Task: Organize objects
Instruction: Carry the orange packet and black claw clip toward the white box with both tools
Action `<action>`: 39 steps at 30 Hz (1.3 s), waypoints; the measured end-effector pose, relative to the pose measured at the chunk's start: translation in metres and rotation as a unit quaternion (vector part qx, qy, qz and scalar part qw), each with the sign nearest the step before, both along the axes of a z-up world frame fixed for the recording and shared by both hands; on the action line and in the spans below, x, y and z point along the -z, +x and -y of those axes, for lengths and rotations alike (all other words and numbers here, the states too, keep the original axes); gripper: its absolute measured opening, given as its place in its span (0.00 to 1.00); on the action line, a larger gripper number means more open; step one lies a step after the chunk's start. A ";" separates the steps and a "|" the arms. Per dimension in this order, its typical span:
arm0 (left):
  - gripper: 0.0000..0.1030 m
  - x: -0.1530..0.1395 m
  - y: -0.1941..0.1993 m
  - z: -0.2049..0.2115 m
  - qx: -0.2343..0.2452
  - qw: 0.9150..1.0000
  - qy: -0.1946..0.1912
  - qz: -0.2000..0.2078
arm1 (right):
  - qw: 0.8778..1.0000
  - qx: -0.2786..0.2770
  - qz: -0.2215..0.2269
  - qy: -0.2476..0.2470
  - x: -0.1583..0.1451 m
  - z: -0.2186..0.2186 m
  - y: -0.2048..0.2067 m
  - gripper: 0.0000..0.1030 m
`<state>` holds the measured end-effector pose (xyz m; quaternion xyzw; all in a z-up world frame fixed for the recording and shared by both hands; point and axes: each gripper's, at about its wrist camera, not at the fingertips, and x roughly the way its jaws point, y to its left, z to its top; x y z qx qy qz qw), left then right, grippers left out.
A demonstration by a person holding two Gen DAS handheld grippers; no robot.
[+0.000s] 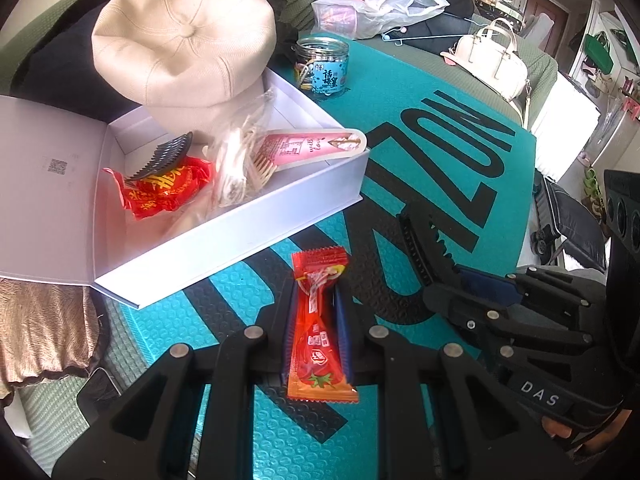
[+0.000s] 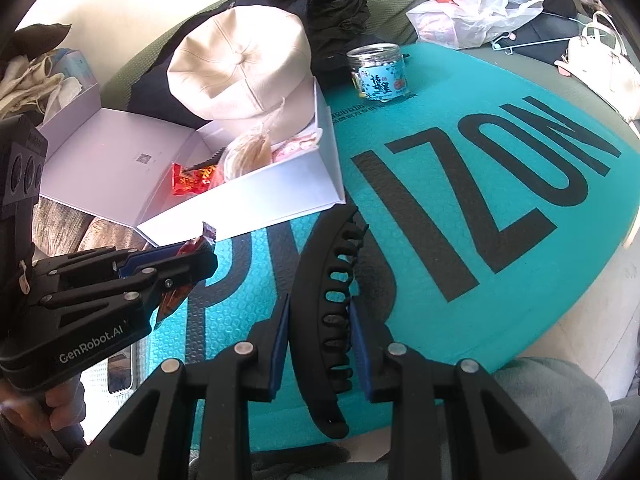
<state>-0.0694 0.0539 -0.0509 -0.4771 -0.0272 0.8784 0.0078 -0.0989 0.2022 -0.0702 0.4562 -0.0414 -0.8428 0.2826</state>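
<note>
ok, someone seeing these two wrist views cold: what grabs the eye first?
Both grippers are loaded: the left gripper pinches a red sauce packet, the right gripper a black hair claw clip, both above the teal mat. Behind them an open white box holds a cream beret at its far end, with a red candy wrapper nearer.

bright daylight, sharp focus, strong fisheye bending and dark corners.
</note>
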 end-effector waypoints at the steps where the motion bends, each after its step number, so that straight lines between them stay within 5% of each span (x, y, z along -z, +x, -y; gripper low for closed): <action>1: 0.17 -0.002 0.001 0.001 0.000 1.000 0.000 -0.002 | 1.000 -0.001 -0.002 0.000 -0.002 0.000 0.001 0.27; 22: 0.17 -0.040 -0.008 0.013 -0.021 1.000 0.004 -0.016 | 1.000 -0.025 -0.015 0.011 -0.041 0.008 -0.012 0.27; 39: 0.17 -0.079 -0.023 0.068 -0.069 0.996 0.000 -0.050 | 0.993 -0.100 -0.067 0.012 -0.096 0.058 -0.030 0.27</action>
